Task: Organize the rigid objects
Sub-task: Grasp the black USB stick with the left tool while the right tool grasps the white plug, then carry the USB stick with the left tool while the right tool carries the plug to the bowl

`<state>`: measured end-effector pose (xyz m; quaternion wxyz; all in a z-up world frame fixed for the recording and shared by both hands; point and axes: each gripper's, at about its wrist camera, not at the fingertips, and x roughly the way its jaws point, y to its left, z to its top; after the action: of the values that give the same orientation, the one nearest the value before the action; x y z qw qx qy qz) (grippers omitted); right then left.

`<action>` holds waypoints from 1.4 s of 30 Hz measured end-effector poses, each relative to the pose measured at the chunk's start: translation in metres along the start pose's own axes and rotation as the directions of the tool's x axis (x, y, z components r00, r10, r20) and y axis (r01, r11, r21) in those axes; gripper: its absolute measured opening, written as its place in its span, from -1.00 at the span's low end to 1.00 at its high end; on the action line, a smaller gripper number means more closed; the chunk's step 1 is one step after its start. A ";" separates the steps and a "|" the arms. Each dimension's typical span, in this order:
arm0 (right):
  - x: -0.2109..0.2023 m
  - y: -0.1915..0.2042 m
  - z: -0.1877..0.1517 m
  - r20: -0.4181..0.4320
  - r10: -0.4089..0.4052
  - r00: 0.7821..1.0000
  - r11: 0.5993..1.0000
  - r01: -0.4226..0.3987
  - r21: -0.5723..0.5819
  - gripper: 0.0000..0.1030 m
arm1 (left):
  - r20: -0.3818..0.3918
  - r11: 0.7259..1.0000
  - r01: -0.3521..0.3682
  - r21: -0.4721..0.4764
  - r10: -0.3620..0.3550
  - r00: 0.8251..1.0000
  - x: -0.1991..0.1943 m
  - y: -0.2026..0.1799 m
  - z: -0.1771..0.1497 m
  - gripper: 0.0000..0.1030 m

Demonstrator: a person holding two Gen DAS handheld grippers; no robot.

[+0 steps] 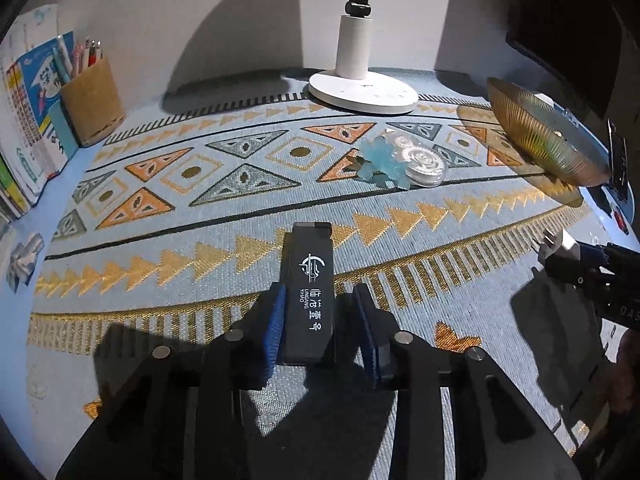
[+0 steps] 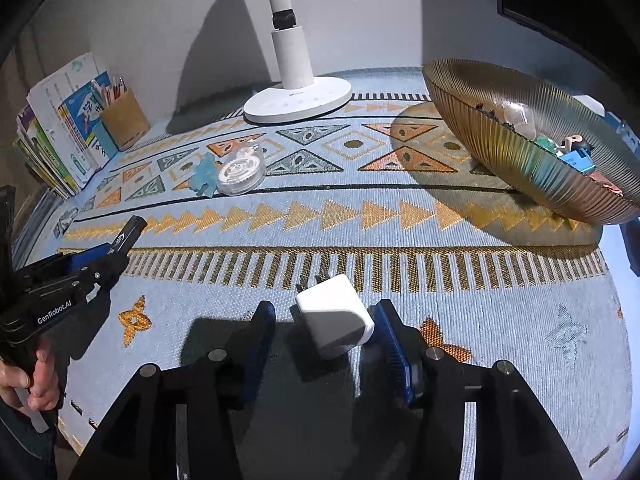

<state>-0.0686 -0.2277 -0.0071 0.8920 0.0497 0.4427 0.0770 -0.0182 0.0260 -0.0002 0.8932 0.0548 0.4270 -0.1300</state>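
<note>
Black stick (image 1: 307,292) with white logo pinched in left tongs (image 1: 320,322), held above the patterned bench (image 1: 224,216). White charger (image 2: 334,320) sits between spread right tongs (image 2: 326,330), touching the right pad only. Amber bowl (image 2: 496,144) far right; clear gear case (image 2: 239,172) beside blue toy (image 2: 204,178); lamp base (image 2: 298,102) behind.

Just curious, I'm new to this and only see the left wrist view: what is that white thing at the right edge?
Observer: A white plug charger, lying between the fingers of the right gripper.
Operator: Is it being squeezed?
Observer: No. It touches one finger, and a gap shows at the other.
Operator: Is there anything inside that amber bowl?
Observer: Yes. The amber glass bowl holds a small toy figure and a blue block.
</note>
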 end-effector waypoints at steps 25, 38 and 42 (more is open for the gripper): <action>-0.060 0.035 0.010 0.153 -0.029 0.988 0.995 0.043 -0.093 -0.40 | 0.195 0.990 0.132 0.047 -0.139 0.971 -0.082 -0.044 0.033 -0.59; -0.202 -0.078 0.087 0.466 -0.268 0.844 0.957 0.175 0.233 -0.40 | 0.378 0.925 0.289 0.247 -0.366 0.850 -0.134 -0.143 0.153 -0.59; -0.219 -0.122 0.108 0.470 -0.357 0.807 0.917 0.208 0.339 -0.40 | 0.393 0.905 0.334 0.265 -0.418 0.819 -0.127 -0.174 0.187 -0.59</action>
<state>-0.1019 -0.3897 0.2100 0.9641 0.1232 0.1919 -0.1357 -0.0033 -0.1570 0.2187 0.9137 0.0204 0.2021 -0.3520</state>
